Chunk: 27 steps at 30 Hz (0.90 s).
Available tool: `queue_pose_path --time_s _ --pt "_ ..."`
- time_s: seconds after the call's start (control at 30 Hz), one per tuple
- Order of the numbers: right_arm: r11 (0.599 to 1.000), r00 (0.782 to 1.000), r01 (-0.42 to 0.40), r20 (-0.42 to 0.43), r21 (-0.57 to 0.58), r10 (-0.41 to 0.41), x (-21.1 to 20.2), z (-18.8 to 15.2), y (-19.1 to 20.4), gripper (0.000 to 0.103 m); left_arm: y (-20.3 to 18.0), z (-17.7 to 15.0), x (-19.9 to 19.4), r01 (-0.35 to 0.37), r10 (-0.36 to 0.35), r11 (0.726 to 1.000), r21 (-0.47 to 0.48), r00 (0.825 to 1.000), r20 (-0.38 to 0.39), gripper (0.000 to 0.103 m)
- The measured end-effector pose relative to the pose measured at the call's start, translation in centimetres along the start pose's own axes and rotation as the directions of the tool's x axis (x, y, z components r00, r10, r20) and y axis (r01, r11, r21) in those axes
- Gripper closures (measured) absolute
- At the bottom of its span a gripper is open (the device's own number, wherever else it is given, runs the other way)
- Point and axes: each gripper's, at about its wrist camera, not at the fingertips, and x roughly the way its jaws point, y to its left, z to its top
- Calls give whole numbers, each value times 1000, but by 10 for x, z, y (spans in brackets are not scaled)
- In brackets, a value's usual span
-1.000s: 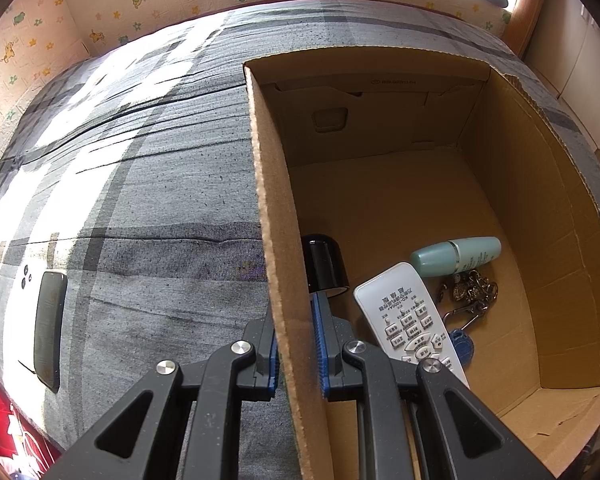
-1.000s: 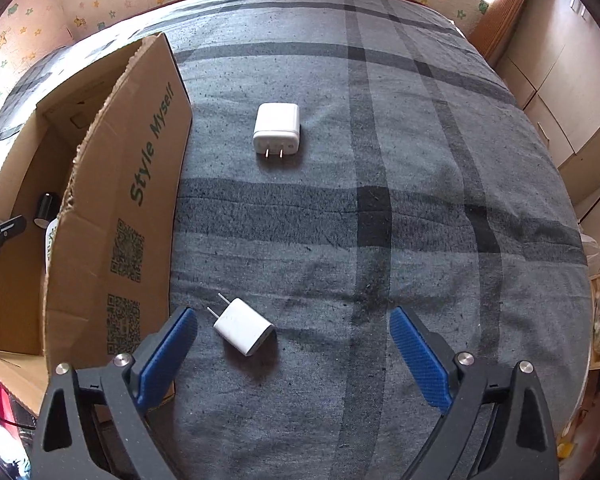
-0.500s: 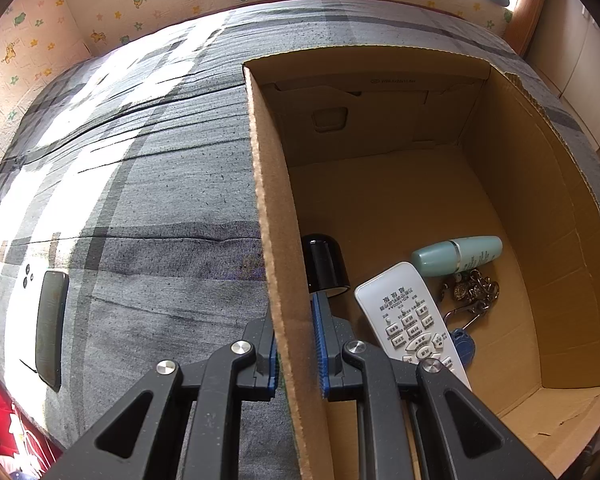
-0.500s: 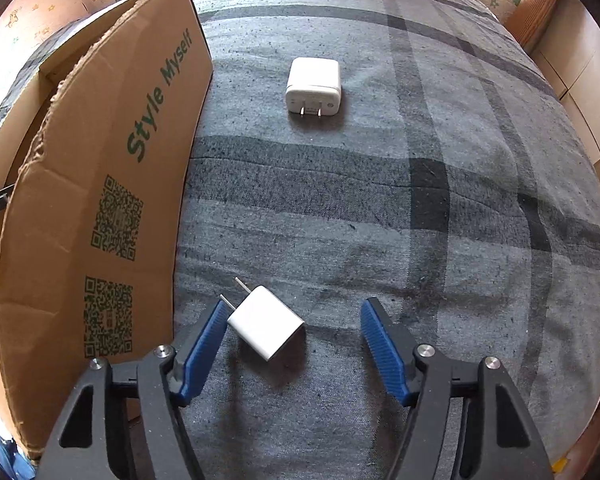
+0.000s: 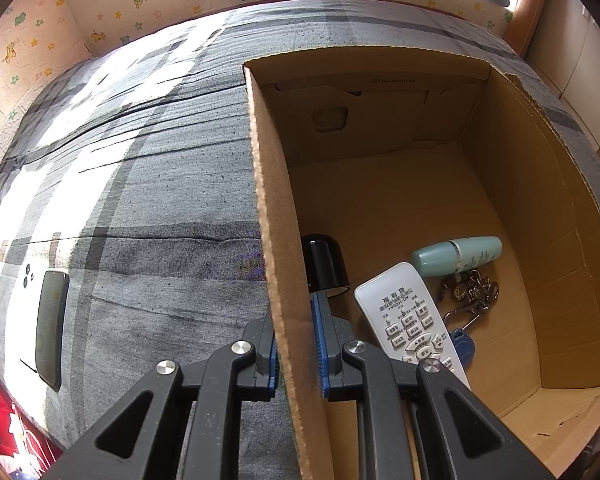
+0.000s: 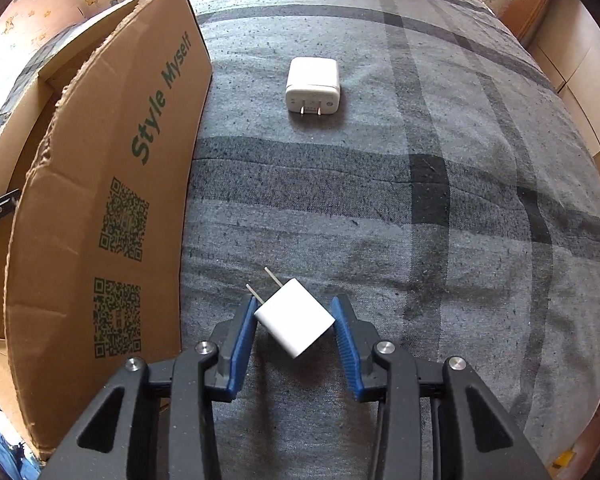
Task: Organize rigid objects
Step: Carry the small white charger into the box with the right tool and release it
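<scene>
right gripper (image 6: 295,322) steeply down, jaws closing (diagonally) on charger (image 6: 295,321)

Right gripper (image 6: 295,322) jaws closing (lower now) around charger (image 6: 295,321).

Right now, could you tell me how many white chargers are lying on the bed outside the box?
2: the small charger sits between the closing right gripper jaws; the larger charger lies farther up. The cardboard box may hide more.

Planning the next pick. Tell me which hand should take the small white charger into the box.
Right. Its tool is closing around the small white charger, whose corners meet both pads. The left tool is shut on the cardboard box wall, steadying it.
</scene>
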Motion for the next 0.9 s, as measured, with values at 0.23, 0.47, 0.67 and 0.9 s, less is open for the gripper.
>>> queue_pose_path --time_s 0.23,0.47,0.67,0.9 --pt "1000 1000 19 19 4 -20 -20 3 1 62 0 0 -1 2 -2 1000 -2 1000 1 88" --pt "999 998 34 48 7 -34 -44 8 2 62 0 -1 -1 4 -4 1000 -3 1000 2 88" --pt "999 997 43 68 6 -43 -65 15 4 62 0 -1 -1 5 -5 1000 -4 1000 2 88" --pt "999 994 53 99 -9 -52 -84 27 11 62 0 -1 -1 7 -7 1000 -5 1000 2 88"
